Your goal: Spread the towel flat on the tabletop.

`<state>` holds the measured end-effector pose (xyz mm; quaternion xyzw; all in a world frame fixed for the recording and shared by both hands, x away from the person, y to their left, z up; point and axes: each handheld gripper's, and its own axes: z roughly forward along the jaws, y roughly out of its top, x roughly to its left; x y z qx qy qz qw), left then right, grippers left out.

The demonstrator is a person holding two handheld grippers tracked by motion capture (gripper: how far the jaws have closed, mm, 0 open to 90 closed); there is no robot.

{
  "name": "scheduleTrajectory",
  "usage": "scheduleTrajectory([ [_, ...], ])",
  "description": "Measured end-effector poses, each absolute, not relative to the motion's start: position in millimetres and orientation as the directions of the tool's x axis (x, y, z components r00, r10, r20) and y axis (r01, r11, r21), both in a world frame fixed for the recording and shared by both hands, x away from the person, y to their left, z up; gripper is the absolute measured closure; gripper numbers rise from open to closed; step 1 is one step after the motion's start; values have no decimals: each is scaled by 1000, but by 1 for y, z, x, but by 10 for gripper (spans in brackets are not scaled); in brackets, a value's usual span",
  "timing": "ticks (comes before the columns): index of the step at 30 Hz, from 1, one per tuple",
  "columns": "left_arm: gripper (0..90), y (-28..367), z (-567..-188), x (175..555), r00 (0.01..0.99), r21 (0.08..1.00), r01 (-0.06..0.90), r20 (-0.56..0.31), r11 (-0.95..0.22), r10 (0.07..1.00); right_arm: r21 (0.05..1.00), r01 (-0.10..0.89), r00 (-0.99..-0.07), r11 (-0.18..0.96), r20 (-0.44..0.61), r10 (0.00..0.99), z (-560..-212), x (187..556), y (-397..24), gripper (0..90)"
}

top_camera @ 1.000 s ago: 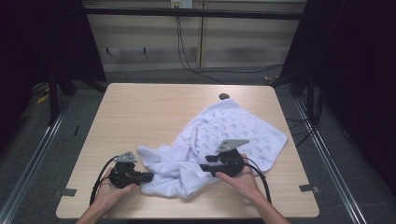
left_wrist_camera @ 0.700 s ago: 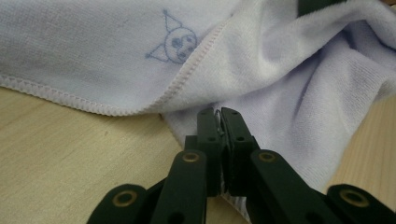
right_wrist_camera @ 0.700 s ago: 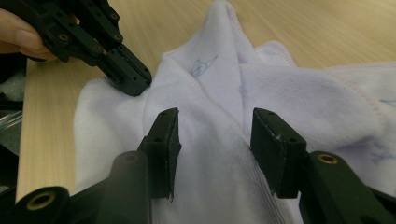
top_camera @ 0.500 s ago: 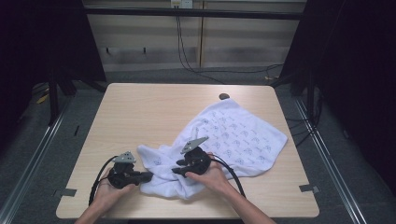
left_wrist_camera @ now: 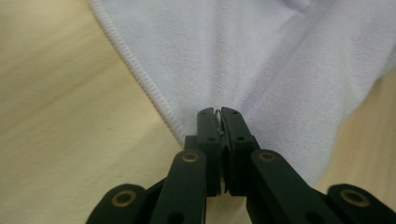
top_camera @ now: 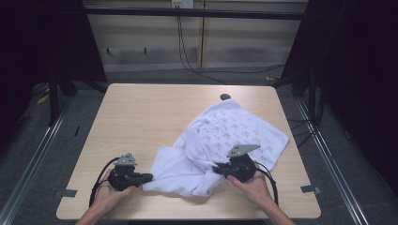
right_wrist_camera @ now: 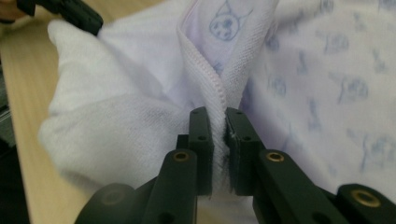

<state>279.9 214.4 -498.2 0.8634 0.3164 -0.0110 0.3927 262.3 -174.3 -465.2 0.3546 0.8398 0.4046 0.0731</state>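
On the light wooden table (top_camera: 141, 112), the left gripper (top_camera: 146, 177) lies low near the front edge, held in the person's left hand (top_camera: 109, 193). Its jaws are pressed together on the near-left corner of the white cloth (top_camera: 225, 140); in the left gripper view the stitched hem (left_wrist_camera: 140, 79) runs down to the pads, and a thin fold of fabric is nipped between them.

The cloth lies crumpled across the right half of the table. Its plain side shows toward the front, its side printed with small blue figures toward the back right. A small dark round object (top_camera: 225, 97) sits on the table just beyond the cloth's far edge.

The right gripper (top_camera: 217, 169), in the right hand (top_camera: 256, 185), rests on the cloth's front part, pointing left toward the other tool. Its jaws have just been closing, with the cloth between them. In the right gripper view the pads pinch a raised fold of hemmed edge (right_wrist_camera: 210, 88).
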Motion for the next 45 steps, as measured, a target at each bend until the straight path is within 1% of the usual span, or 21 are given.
scheduleTrajectory([
  [3, 868, 205, -496, 268, 824, 663, 530, -255, -529, 506, 712, 560, -732, 423, 186, 656, -474, 244, -192, 788],
  [5, 864, 203, -496, 263, 827, 662, 527, -255, -533, 501, 702, 586, -716, 405, 213, 665, -478, 235, -202, 745],
  [7, 861, 203, -495, 260, 829, 660, 525, -254, -537, 498, 699, 602, -688, 386, 209, 695, -478, 229, -214, 727],
  [8, 858, 205, -495, 256, 826, 655, 533, -266, -536, 496, 701, 605, -678, 377, 207, 705, -477, 226, -224, 741],
  [14, 852, 210, -495, 246, 813, 629, 568, -325, -531, 484, 682, 648, -617, 339, 209, 759, -479, 213, -251, 671],
  [17, 820, 211, -491, 244, 831, 657, 538, -307, -528, 463, 696, 648, -587, 311, 196, 785, -475, 213, -261, 640],
  [18, 808, 211, -488, 246, 830, 672, 536, -309, -511, 465, 700, 649, -568, 297, 187, 801, -473, 214, -265, 612],
  [20, 792, 212, -483, 254, 825, 697, 536, -312, -477, 471, 719, 644, -544, 262, 190, 817, -467, 218, -273, 595],
  [22, 778, 208, -481, 277, 813, 709, 541, -303, -452, 498, 749, 612, -554, 254, 176, 814, -461, 230, -276, 589],
  [23, 763, 208, -481, 277, 813, 709, 541, -303, -452, 498, 749, 612, -554, 254, 176, 814, -461, 230, -276, 589],
  [24, 763, 207, -482, 286, 808, 707, 544, -298, -452, 508, 761, 600, -551, 245, 172, 817, -459, 246, -275, 589],
  [26, 728, 206, -483, 305, 800, 688, 555, -287, -468, 526, 759, 600, -554, 255, 164, 816, -460, 269, -272, 642],
  [28, 715, 209, -485, 321, 785, 708, 568, -313, -419, 535, 756, 596, -541, 270, 130, 831, -462, 291, -268, 643],
  [31, 713, 210, -487, 336, 768, 713, 579, -314, -395, 558, 757, 605, -540, 246, 163, 825, -467, 325, -260, 642],
  [33, 709, 211, -489, 342, 756, 710, 598, -345, -372, 556, 742, 622, -541, 252, 174, 823, -471, 338, -255, 638],
  [35, 688, 210, -492, 346, 750, 701, 603, -334, -381, 571, 718, 645, -538, 262, 183, 823, -481, 351, -249, 645],
  [36, 677, 210, -493, 347, 747, 705, 606, -347, -367, 567, 710, 653, -533, 262, 185, 826, -486, 354, -247, 647],
  [38, 664, 211, -495, 345, 730, 709, 611, -331, -354, 598, 696, 665, -527, 270, 181, 830, -492, 356, -246, 653],
  [40, 636, 212, -497, 345, 725, 710, 614, -333, -346, 603, 698, 661, -519, 277, 159, 840, -495, 355, -246, 653],
  [42, 611, 213, -500, 347, 708, 700, 625, -321, -347, 629, 691, 663, -504, 288, 127, 854, -495, 355, -246, 632],
  [45, 575, 212, -504, 350, 692, 694, 638, -329, -332, 643, 692, 666, -487, 278, 121, 865, -498, 355, -251, 608],
])
